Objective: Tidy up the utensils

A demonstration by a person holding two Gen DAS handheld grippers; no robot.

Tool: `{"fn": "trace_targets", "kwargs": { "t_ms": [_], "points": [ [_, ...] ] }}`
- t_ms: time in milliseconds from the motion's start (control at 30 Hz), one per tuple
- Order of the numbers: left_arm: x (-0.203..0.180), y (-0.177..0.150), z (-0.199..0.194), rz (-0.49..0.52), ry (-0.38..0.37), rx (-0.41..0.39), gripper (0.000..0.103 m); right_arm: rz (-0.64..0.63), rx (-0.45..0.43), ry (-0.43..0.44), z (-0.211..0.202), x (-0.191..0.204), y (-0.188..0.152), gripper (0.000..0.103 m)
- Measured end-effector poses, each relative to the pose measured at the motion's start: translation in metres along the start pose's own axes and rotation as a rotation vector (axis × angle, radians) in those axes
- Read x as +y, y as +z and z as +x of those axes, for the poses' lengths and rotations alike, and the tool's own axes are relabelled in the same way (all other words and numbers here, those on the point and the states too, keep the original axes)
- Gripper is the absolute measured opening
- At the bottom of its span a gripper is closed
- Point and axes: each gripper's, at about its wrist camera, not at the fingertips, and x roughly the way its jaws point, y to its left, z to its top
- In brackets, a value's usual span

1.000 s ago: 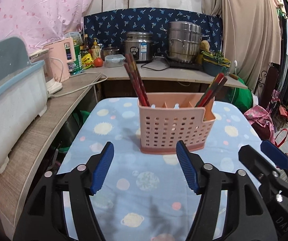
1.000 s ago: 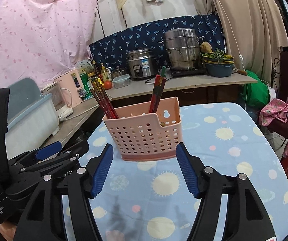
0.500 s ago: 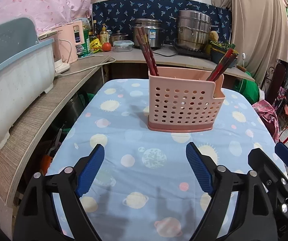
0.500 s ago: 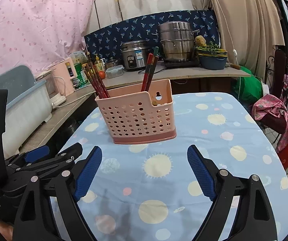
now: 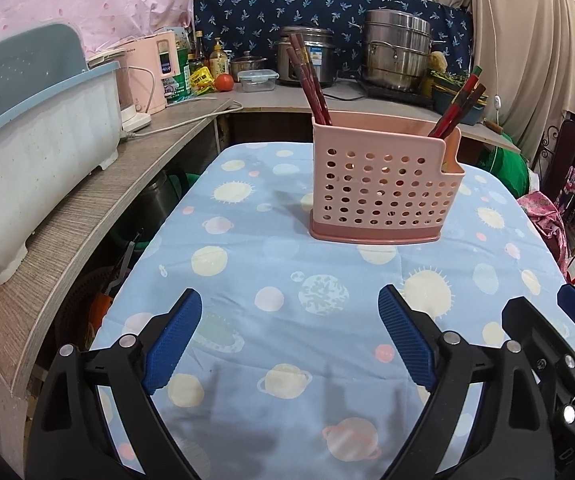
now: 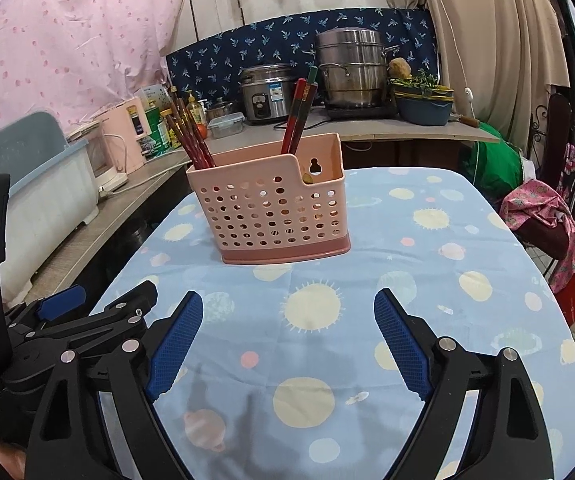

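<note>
chopsticks (image 5: 312,82) in caddy (image 5: 383,192), caddy on table (image 5: 247,280)

I see a pink perforated utensil holder (image 5: 383,192) standing upright on the blue planet-print surface (image 5: 271,344). Dark red chopsticks (image 5: 309,80) lean out of its left end; a second red bunch (image 5: 459,106) leans from the right end compartment.

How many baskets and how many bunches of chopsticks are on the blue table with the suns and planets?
Pink holder basket: 1
Bunches of chopsticks: 2, the left bunch and the right bunch, at opposite ends of the basket
Total: 3 things. How many single sticks are in each bunch I cannot tell.
</note>
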Motion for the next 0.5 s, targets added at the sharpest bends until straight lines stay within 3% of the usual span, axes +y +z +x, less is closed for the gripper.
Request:
{"fn": "trace_targets", "kwargs": {
  "t_ms": [433, 500],
  "points": [
    [-0.002, 0.003, 0.002, 0.019, 0.014, 0.010, 0.088, 0.009, 0.029, -0.016, 0.003, -0.004, 0.007, 0.088],
    [-0.003, 0.005, 0.002, 0.022, 0.021, 0.011, 0.088, 0.008, 0.029, -0.028, 0.003, -0.006, 0.011, 0.097]
  ]
}}
